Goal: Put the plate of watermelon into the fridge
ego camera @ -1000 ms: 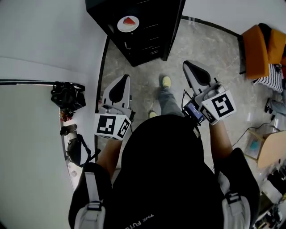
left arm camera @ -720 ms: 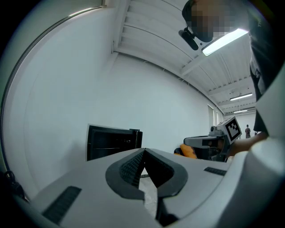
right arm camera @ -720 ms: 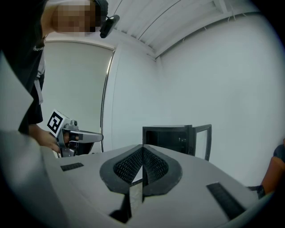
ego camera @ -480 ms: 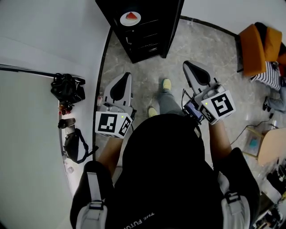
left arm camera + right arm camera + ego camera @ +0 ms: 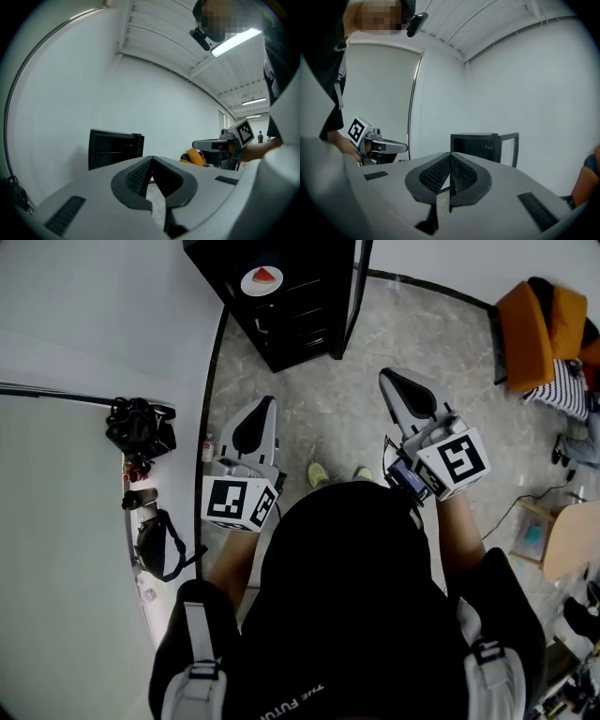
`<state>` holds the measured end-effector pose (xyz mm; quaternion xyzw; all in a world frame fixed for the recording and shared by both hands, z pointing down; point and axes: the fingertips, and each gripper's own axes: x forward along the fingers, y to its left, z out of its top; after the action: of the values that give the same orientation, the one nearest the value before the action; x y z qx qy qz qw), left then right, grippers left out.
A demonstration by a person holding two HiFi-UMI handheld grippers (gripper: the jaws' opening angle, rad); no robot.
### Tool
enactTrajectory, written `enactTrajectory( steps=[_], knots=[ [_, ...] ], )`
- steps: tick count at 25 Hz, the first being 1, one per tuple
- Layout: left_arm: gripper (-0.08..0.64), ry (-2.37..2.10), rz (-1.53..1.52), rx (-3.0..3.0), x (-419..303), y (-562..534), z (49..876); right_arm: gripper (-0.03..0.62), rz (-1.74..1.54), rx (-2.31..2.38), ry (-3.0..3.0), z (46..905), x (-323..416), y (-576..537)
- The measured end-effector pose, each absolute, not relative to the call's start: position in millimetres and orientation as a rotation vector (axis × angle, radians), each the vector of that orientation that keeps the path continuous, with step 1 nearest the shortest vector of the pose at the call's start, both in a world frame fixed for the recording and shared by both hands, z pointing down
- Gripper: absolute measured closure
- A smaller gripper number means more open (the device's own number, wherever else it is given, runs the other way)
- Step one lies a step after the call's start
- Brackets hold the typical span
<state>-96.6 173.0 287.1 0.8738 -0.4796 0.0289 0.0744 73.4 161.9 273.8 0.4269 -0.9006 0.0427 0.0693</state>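
Observation:
A white plate with a red watermelon slice (image 5: 262,280) sits on top of the black fridge (image 5: 300,324) at the far end of the floor. The fridge door (image 5: 357,292) stands open; the fridge also shows in the left gripper view (image 5: 115,147) and the right gripper view (image 5: 480,145). My left gripper (image 5: 266,401) and right gripper (image 5: 386,377) are held in front of the person's chest, well short of the fridge. Both are shut with nothing between the jaws, as the left gripper (image 5: 151,158) and the right gripper (image 5: 450,153) show in their own views.
Black bags (image 5: 141,432) and small items lie along the white wall at left. An orange chair (image 5: 534,320) stands at the far right, with a striped cloth beside it. A wooden board (image 5: 567,545) and a cable lie on the stone floor at right.
The person has taken a step: the forward shoe is now level with the other. Both grippers stay shut and hold about the same place before the chest.

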Motion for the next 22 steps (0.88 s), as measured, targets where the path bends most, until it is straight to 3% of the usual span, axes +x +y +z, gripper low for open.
enactTrajectory(
  steps=[22],
  knots=[
    [0.554, -1.437, 0.115, 2.608, 24.2, 228.1, 289.3, 0.583, 0.133, 1.295, -2.722, 282.2, 190.9, 207.5]
  ],
)
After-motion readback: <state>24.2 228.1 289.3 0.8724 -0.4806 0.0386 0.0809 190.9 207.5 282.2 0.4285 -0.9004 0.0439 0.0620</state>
